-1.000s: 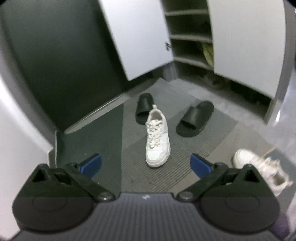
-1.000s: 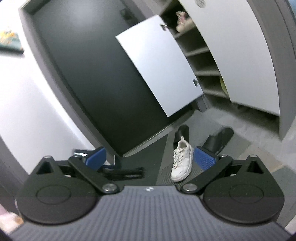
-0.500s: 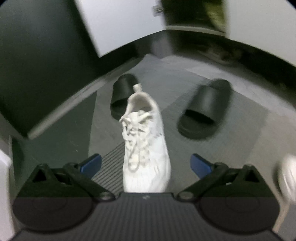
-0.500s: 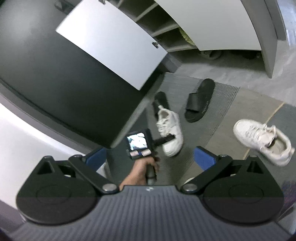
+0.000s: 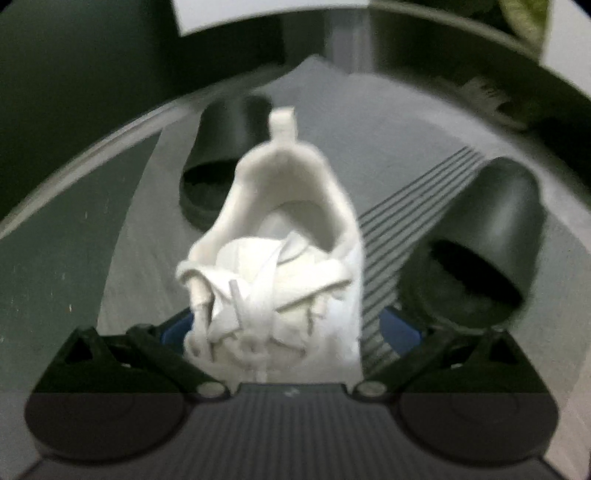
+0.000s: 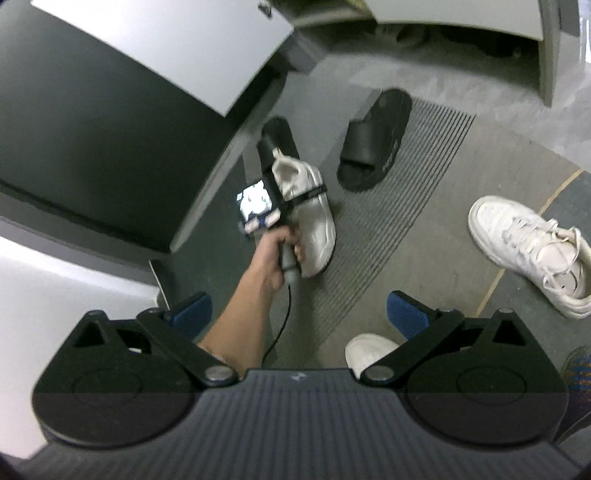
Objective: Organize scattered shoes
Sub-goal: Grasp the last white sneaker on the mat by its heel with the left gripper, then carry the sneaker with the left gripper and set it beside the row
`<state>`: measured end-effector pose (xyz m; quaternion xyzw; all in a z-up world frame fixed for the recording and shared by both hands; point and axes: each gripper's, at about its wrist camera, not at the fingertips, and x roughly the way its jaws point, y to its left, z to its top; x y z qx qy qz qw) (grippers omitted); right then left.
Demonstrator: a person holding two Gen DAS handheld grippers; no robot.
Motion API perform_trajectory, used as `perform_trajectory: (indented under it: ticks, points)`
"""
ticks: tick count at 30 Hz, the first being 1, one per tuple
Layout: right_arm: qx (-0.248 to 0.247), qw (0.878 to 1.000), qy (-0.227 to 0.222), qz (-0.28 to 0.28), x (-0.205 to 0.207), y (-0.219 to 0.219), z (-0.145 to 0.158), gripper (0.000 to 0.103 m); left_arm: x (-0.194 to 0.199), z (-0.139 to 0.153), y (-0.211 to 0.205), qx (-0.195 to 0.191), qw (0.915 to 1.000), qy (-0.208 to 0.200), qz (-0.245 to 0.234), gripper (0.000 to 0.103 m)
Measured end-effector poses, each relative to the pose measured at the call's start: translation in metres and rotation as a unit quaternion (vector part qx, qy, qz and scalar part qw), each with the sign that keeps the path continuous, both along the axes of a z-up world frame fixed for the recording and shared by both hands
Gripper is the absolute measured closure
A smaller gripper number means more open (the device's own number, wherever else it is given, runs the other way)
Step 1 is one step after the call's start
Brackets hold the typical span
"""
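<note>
White sneaker [image 5: 280, 266] on the ribbed mat [image 5: 406, 236], lying between the spread fingers of the open left gripper [image 5: 291, 332]; right gripper [image 6: 299, 314] open, empty.

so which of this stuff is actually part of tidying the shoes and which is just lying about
Part of the job:
- white sneaker between the left gripper's open fingers
- second white sneaker, off the mat
- two black slides
- shoe cabinet, doors open

Just there:
- ribbed mat
- dark door
</note>
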<state>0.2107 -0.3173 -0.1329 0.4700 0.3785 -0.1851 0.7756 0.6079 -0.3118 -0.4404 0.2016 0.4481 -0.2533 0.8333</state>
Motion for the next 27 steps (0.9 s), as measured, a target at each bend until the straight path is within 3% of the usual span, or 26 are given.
perform_trajectory:
  ticks: [7, 11, 20, 24, 27]
  points:
    - [0.014, 0.999, 0.003, -0.029, -0.010, -0.006, 0.000, 0.000, -0.011, -0.004, 0.002, 0.016, 0.9996, 0.000, 0.025, 0.019]
    - [0.015, 0.999, -0.018, -0.036, -0.024, -0.004, 0.012, 0.000, -0.027, 0.007, 0.021, 0.028, 0.9995, 0.018, -0.002, 0.021]
    - [0.012, 0.998, -0.060, -0.034, -0.073, -0.004, 0.043, 0.000, -0.101, 0.051, 0.060, 0.050, 0.9913, -0.039, -0.115, 0.021]
    - [0.031, 0.996, -0.079, -0.036, -0.089, 0.000, 0.047, 0.000, -0.147, 0.058, 0.063, 0.073, 0.9829, -0.040, -0.165, 0.021]
    - [0.040, 0.994, -0.095, -0.029, -0.099, 0.004, 0.052, 0.000, -0.191, 0.058, 0.057, 0.083, 0.9697, -0.044, -0.226, 0.021]
